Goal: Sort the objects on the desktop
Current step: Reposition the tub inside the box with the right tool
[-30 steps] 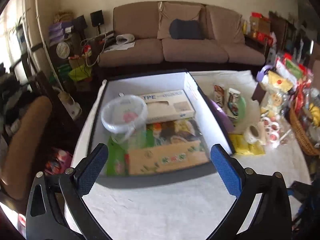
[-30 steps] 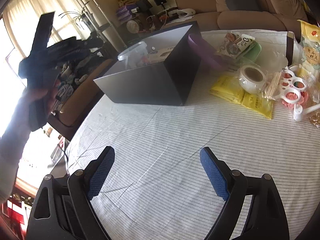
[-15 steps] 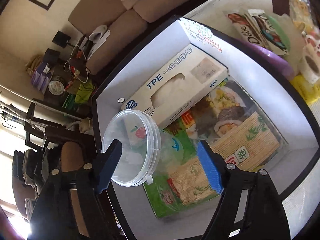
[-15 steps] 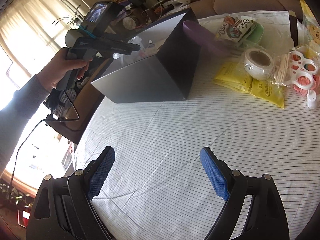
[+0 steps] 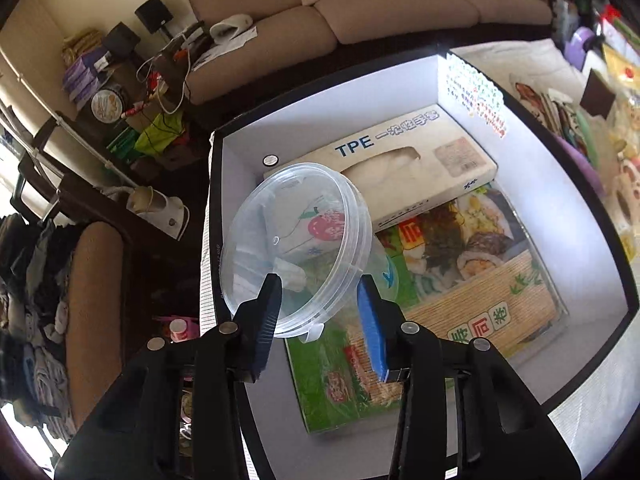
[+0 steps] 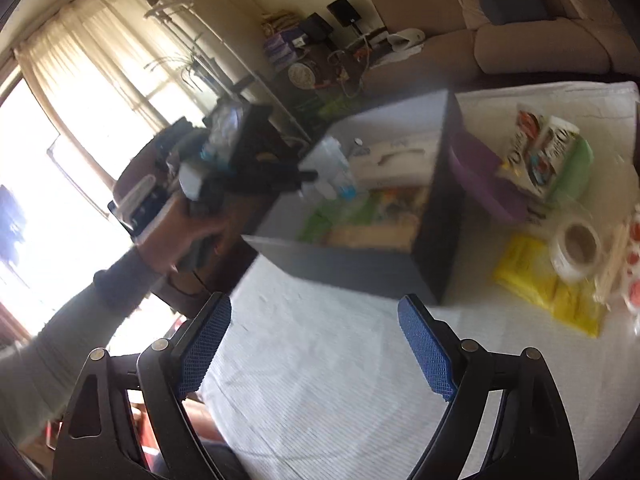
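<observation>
A clear plastic tub (image 5: pixel 296 240) with a round lid stands in the left part of a black box with white inner walls (image 5: pixel 532 184). My left gripper (image 5: pixel 320 312) points steeply down over the tub's near rim. Its jaws are closing with the rim's small tab between them, and the pads do not press on it. Beside the tub lie a TPE glove box (image 5: pixel 416 164) and a sushi kit pack (image 5: pixel 460 280). My right gripper (image 6: pixel 316 344) hovers over the striped tablecloth (image 6: pixel 340 380), jaws closing slightly and nothing between them. In the right wrist view a hand (image 6: pixel 188 240) holds the left gripper at the box (image 6: pixel 360 268).
Right of the box lie a purple dish (image 6: pixel 484 176), chocolate packs (image 6: pixel 544 148), a tape roll (image 6: pixel 576 244) and yellow packets (image 6: pixel 548 288). A sofa (image 5: pixel 360 12) stands behind the table. A chair (image 5: pixel 96 300) and clutter are off the table's left edge.
My left gripper has dropped from in front of the box down onto the tub, and its jaws have narrowed from wide to close around the rim. My right gripper has risen.
</observation>
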The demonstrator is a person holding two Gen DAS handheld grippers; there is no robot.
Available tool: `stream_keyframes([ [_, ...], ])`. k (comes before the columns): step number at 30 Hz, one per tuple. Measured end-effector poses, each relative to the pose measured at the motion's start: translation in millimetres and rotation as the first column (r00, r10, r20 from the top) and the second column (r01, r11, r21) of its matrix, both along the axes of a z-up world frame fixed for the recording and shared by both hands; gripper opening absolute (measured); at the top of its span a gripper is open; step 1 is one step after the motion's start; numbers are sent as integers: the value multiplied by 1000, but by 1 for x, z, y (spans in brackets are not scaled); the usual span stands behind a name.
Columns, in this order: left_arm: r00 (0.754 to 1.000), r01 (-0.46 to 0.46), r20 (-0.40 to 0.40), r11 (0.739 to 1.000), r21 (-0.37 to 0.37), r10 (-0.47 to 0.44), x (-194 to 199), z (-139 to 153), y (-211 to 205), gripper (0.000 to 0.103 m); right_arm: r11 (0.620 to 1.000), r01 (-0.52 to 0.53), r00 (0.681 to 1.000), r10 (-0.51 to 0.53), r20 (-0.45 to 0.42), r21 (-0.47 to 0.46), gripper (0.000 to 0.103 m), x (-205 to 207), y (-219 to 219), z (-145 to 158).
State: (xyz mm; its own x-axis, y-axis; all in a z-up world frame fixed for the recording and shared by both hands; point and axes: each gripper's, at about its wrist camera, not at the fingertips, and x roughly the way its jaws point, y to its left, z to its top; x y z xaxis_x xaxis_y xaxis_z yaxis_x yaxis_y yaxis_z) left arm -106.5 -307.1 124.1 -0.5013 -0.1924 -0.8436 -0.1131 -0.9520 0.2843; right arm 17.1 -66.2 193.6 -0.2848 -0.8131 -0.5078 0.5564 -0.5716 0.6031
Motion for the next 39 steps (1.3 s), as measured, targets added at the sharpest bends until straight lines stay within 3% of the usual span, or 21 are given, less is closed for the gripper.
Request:
stream_keyframes([
  [2, 1000, -9, -15, 999, 49, 10, 3, 3, -8, 36, 996, 9, 998, -4, 57, -86, 72, -44, -23, 22],
  [4, 999, -22, -26, 993, 113, 25, 6, 6, -19, 36, 994, 10, 994, 2, 106, -113, 61, -84, -54, 31],
  [7, 998, -49, -28, 972, 229, 57, 8, 11, -37, 37, 997, 21, 987, -8, 163, -77, 56, -133, -105, 25],
  [9, 996, -78, -18, 945, 319, 88, 9, 13, -52, 37, 999, 33, 979, -26, 203, -34, 54, -158, -133, 8],
  [11, 991, -127, 12, 888, 441, 136, 10, 11, -73, 37, 999, 49, 969, -52, 243, 19, 52, -175, -156, -13],
  [14, 975, -214, 90, 748, 628, 203, 13, -1, -107, 35, 984, 133, 952, -160, 261, 121, 52, -184, -159, -42],
  [16, 966, -252, 138, 679, 689, 218, 16, -12, -121, 35, 969, 179, 934, -221, 282, 168, 54, -188, -149, -61],
  [17, 964, -259, 150, 659, 706, 218, 18, -15, -125, 34, 965, 186, 925, -235, 300, 185, 54, -191, -145, -71],
  [21, 966, -257, 160, 652, 713, 205, 22, -15, -128, 33, 978, 154, 911, -195, 362, 140, 54, -196, -139, -92],
  [23, 964, -261, 159, 662, 702, 211, 24, -12, -128, 33, 984, 143, 911, -171, 375, 102, 54, -195, -141, -91],
  [25, 965, -245, 109, 666, 704, 239, 28, 1, -135, 34, 989, 122, 923, -143, 358, 80, 54, -191, -146, -83],
  [28, 957, -220, 37, 635, 741, 288, 37, 24, -153, 38, 991, 73, 940, -105, 326, 107, 54, -180, -158, -72],
  [30, 956, -210, 21, 637, 742, 291, 42, 35, -159, 41, 993, 54, 940, -86, 331, 107, 54, -172, -165, -70],
  [35, 964, -226, 56, 688, 690, 262, 42, 30, -151, 41, 993, 11, 941, -50, 334, 117, 54, -155, -179, -66],
  [39, 957, -260, 97, 661, 704, 272, 43, 16, -148, 41, 988, 34, 946, -81, 314, 152, 55, -160, -184, -69],
])
